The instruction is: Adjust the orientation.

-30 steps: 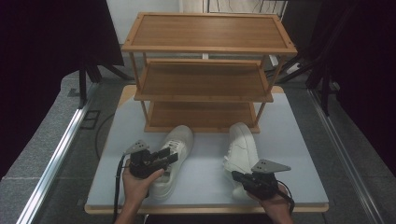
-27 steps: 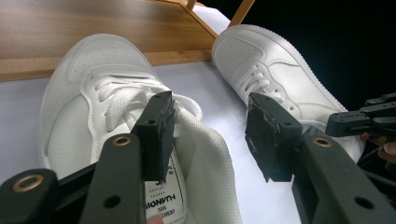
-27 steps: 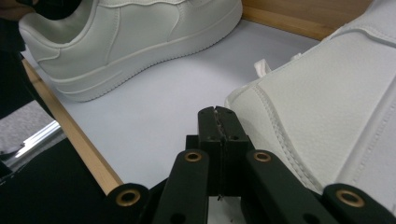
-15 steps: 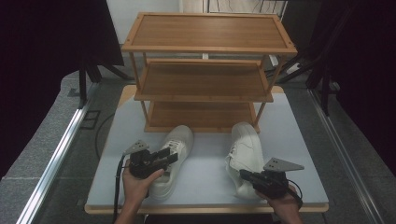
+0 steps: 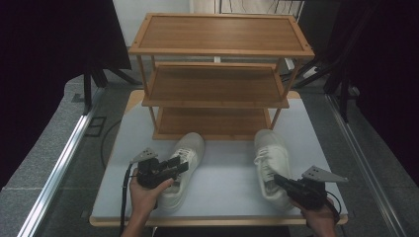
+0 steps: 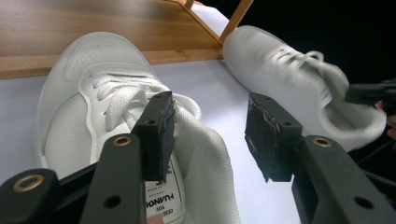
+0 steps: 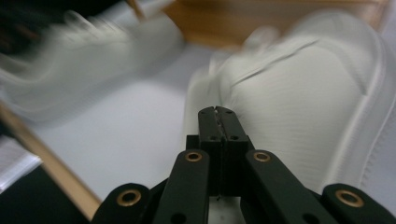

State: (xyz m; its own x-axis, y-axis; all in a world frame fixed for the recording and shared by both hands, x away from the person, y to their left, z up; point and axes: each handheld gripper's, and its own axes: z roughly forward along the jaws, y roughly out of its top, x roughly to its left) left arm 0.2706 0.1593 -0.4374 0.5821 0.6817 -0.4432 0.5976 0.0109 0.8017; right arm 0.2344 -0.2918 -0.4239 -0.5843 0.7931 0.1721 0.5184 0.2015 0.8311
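Two white sneakers on the white desk [image 5: 222, 192], toes toward a three-tier wooden shoe rack [image 5: 217, 84] standing at the desk's far side.

Left sneaker [image 5: 180, 168]: lies in front of the rack's bottom shelf, toe near its front edge, heel toward the person. In the left gripper view its laces, perforated toe and printed insole label are clear.

Left hand-held gripper [image 6: 210, 135]: jaws spread. One pad sits inside the shoe's opening against the tongue area, the other stands outside, over the bare desk, with the shoe's side wall between them. The pads do not press on it. In the high view this gripper lies over the heel half of the left sneaker, held from below by the left hand [image 5: 146, 195].

Right sneaker [image 5: 272, 165]: well apart from the left one, toe also near the rack, heel toward the desk's near edge.

Right hand-held gripper [image 7: 217, 112]: jaws pressed together, nothing between them. Tips point at the right sneaker's heel side; that view is motion-blurred, so contact cannot be told. In the high view it sits just beside the shoe's heel at the near right of the desk.
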